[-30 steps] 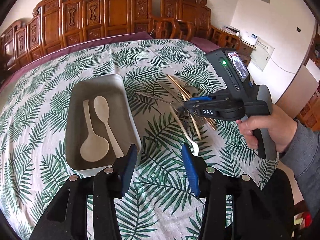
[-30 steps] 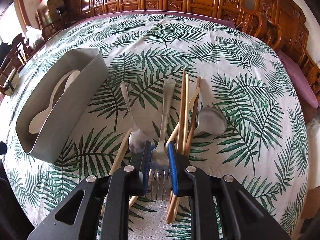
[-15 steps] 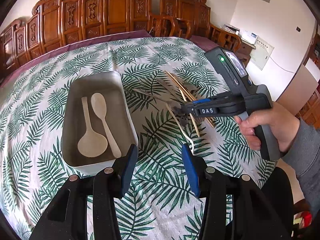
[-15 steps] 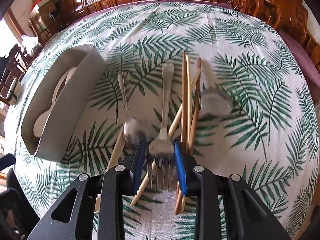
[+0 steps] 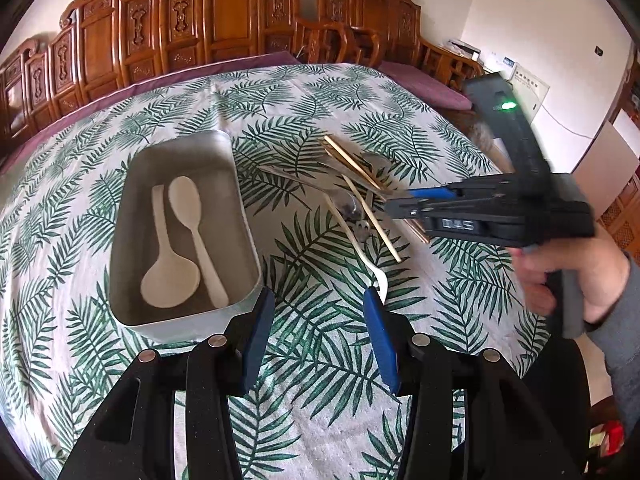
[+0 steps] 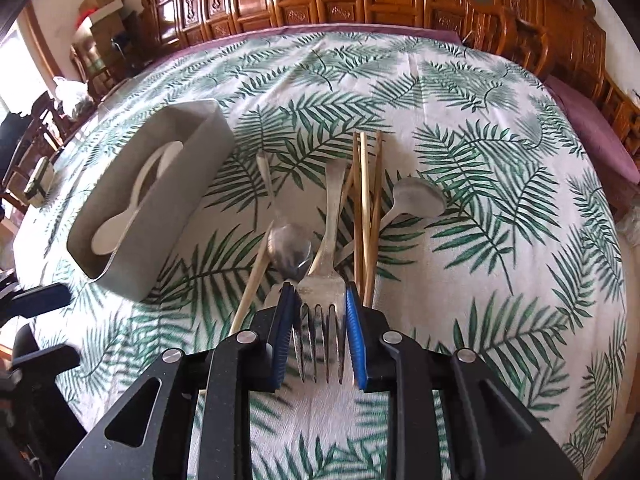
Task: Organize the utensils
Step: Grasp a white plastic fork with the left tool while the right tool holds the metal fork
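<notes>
My right gripper [image 6: 319, 293] is shut on the head of a metal fork [image 6: 332, 236]. Its tines point back between the blue pads and its handle rises over the utensil pile. Under it lie wooden chopsticks [image 6: 364, 200], a metal spoon [image 6: 290, 248] and a wider metal spoon [image 6: 416, 200]. The grey tray [image 5: 180, 325] holds a white spoon [image 5: 192, 216] and a white rice paddle [image 5: 168, 276]. My left gripper [image 5: 319, 296] hovers open by the tray's near right corner, with nothing between its fingers. In the left wrist view the right gripper [image 5: 394, 204] sits over the pile.
The round table wears a palm-leaf cloth [image 5: 320, 92], with carved wooden chairs [image 5: 240, 12] around its far side. A person's hand and grey sleeve [image 5: 580, 280] hold the right gripper's handle. Open cloth lies in front of and to the right of the pile.
The right gripper has drawn back to the right and a little up, and the fork's head now sits between its pads. The left gripper has stayed put.
</notes>
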A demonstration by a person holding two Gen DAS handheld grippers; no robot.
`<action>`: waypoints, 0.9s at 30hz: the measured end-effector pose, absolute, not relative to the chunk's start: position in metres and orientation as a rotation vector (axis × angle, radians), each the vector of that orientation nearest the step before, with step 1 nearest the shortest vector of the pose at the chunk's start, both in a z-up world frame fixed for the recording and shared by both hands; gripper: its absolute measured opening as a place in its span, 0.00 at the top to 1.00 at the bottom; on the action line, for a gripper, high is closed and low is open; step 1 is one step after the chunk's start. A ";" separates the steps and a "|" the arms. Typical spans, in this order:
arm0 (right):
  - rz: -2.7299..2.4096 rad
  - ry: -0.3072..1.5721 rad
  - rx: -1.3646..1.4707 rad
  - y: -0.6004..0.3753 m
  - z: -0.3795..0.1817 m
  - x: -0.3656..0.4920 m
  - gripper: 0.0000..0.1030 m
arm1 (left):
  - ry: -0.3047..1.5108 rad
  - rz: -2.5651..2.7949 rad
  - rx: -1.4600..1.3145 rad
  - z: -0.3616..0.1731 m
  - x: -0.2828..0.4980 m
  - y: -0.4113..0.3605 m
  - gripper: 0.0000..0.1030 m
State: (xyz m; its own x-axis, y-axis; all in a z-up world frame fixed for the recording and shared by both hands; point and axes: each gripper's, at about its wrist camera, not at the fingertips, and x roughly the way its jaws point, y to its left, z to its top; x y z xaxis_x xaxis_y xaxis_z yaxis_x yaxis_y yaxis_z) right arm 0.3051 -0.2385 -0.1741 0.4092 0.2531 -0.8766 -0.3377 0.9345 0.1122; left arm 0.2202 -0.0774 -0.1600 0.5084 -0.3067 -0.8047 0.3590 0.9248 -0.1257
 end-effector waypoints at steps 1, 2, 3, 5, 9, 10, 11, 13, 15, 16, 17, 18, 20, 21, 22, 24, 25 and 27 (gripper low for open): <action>0.372 1.082 -0.103 -0.238 -0.172 0.300 0.74 | 0.963 -0.402 0.060 -0.162 0.221 -0.079 0.57; 0.375 1.079 -0.125 -0.239 -0.170 0.292 0.74 | 0.968 -0.404 0.060 -0.164 0.222 -0.081 0.57; 0.380 1.079 -0.140 -0.240 -0.169 0.285 0.74 | 0.971 -0.404 0.061 -0.165 0.221 -0.082 0.57; 0.381 1.087 -0.169 -0.242 -0.171 0.274 0.74 | 0.975 -0.405 0.067 -0.168 0.220 -0.086 0.57; 0.383 1.106 -0.214 -0.249 -0.181 0.255 0.74 | 0.986 -0.409 0.077 -0.173 0.221 -0.095 0.57; 0.382 1.109 -0.219 -0.251 -0.184 0.252 0.75 | 0.990 -0.411 0.081 -0.175 0.222 -0.097 0.57; 0.383 1.113 -0.220 -0.253 -0.187 0.249 0.75 | 0.993 -0.411 0.084 -0.176 0.222 -0.099 0.57; 0.389 1.124 -0.213 -0.256 -0.193 0.245 0.75 | 0.999 -0.412 0.092 -0.179 0.222 -0.103 0.57; 0.391 1.125 -0.202 -0.258 -0.197 0.243 0.75 | 1.005 -0.413 0.102 -0.181 0.220 -0.107 0.57; 0.400 1.125 -0.192 -0.258 -0.198 0.243 0.75 | 1.007 -0.413 0.106 -0.182 0.219 -0.108 0.57; 0.404 1.125 -0.183 -0.259 -0.198 0.243 0.74 | 1.008 -0.413 0.110 -0.182 0.219 -0.109 0.57; 0.408 1.124 -0.168 -0.260 -0.198 0.244 0.72 | 1.008 -0.413 0.113 -0.183 0.218 -0.109 0.57; 0.420 1.125 -0.133 -0.263 -0.199 0.246 0.72 | 1.008 -0.410 0.116 -0.183 0.217 -0.109 0.57; 0.433 1.126 -0.106 -0.265 -0.199 0.247 0.71 | 1.009 -0.409 0.116 -0.183 0.217 -0.109 0.57; 0.440 1.124 -0.090 -0.266 -0.198 0.248 0.71 | 1.010 -0.407 0.116 -0.183 0.218 -0.109 0.57; 0.445 1.122 -0.055 -0.270 -0.197 0.251 0.71 | 1.013 -0.403 0.117 -0.184 0.218 -0.109 0.57; 0.446 1.122 -0.038 -0.272 -0.197 0.252 0.71 | 1.014 -0.402 0.117 -0.184 0.219 -0.109 0.57; 0.448 1.126 -0.008 -0.275 -0.198 0.254 0.71 | 1.019 -0.400 0.119 -0.187 0.219 -0.110 0.57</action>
State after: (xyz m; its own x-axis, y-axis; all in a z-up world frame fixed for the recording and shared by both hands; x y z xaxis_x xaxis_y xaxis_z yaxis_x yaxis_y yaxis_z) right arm 0.2544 -0.2750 -0.1980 0.3510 0.3426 -0.8715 -0.3501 0.9112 0.2172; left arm 0.2193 -0.1097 -0.1867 0.4585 -0.2691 -0.8470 0.3790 0.9213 -0.0875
